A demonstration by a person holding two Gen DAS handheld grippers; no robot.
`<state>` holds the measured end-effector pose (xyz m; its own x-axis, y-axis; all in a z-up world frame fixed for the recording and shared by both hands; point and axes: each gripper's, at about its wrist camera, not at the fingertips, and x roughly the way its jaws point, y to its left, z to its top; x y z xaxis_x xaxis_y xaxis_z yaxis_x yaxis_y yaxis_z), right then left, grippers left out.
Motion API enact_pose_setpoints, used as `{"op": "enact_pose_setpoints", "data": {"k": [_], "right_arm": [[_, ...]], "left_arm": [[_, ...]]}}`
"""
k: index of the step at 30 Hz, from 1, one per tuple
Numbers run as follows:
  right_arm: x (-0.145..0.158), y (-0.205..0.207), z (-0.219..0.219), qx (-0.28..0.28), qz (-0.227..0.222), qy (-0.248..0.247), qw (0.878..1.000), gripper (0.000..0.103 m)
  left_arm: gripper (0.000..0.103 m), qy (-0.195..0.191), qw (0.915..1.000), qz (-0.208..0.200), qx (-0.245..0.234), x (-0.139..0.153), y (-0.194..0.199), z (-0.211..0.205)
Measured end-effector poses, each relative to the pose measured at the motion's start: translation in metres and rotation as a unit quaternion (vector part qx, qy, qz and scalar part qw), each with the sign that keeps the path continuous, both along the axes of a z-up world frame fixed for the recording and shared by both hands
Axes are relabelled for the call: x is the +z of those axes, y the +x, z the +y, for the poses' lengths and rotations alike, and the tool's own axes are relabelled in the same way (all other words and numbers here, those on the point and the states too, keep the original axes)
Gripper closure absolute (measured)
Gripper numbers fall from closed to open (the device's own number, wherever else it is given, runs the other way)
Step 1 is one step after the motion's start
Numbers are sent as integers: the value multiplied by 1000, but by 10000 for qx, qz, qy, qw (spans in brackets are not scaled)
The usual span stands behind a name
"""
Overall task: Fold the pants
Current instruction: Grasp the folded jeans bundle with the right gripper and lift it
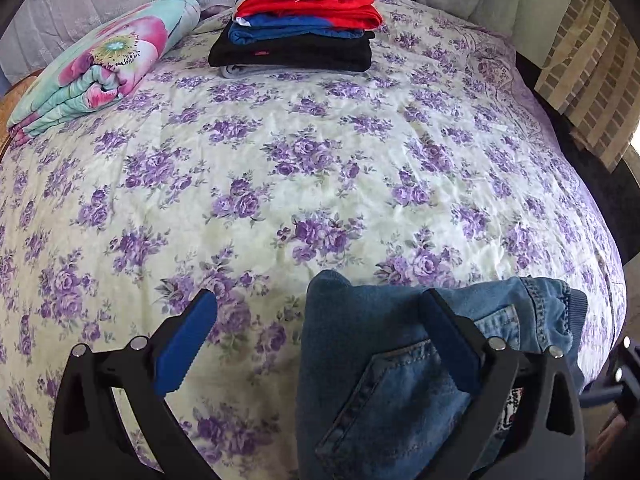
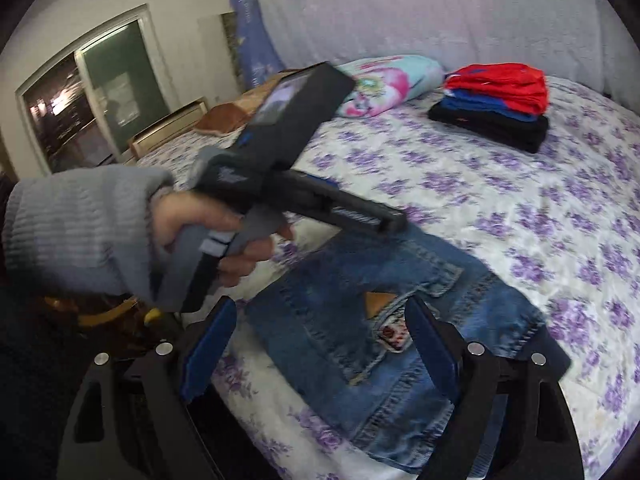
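Note:
A pair of blue jeans (image 1: 372,372) lies folded into a compact bundle on the floral bedspread (image 1: 280,184) near the front edge; it also shows in the right wrist view (image 2: 360,320), back pocket up. My left gripper (image 1: 318,312) is open and hovers just above the jeans' left side, its right finger over the denim. It also shows in the right wrist view (image 2: 384,220), held by a hand in a grey sleeve. My right gripper (image 2: 322,320) is open, jaws wide, above the jeans and holding nothing.
A stack of folded clothes (image 1: 300,28), red on blue on black, sits at the far side of the bed (image 2: 496,104). A rolled flowered blanket (image 1: 100,68) lies far left. The bed edge drops off at right, by a brick wall (image 1: 588,64).

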<state>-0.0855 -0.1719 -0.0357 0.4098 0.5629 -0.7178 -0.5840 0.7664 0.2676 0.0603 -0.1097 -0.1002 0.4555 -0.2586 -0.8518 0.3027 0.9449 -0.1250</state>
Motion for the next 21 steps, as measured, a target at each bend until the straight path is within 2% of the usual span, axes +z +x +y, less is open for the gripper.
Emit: {"op": "enact_pose_setpoints", "data": {"k": [2,3,6,10,13,15,17,20,21], "right_arm": [[-30,12,9,158,663,-126,9976,17],[-40,14,10,193,715,-104,9972,17],[-39,10,14,389,561,-153,9976,13],[-21,9,5,494,474,19,9976,16],[6,11,-21,192,67,346,9992,16],[18,17,-45,-144,3,615,9980,16],[18,24,-65,-375,159,726,9965,15],[-12,42,-85,-563,884,650,9924,15],[-19,44,-90,-589,944,648,9917,15]], "left_arm": [[4,4,10000,91,40,-10,6,-1],[4,13,9999,119,72,-14,8,-1],[4,121,9998,83,157,-25,10,-4],[4,104,9995,88,269,-15,9,-3],[4,3,9984,-113,556,7,-2,9],[5,-55,9971,-217,721,20,-14,20],[5,-185,9963,-255,803,30,-30,29],[5,-232,9962,-163,828,29,-55,34],[5,-165,9964,-37,832,23,-60,33]]}}
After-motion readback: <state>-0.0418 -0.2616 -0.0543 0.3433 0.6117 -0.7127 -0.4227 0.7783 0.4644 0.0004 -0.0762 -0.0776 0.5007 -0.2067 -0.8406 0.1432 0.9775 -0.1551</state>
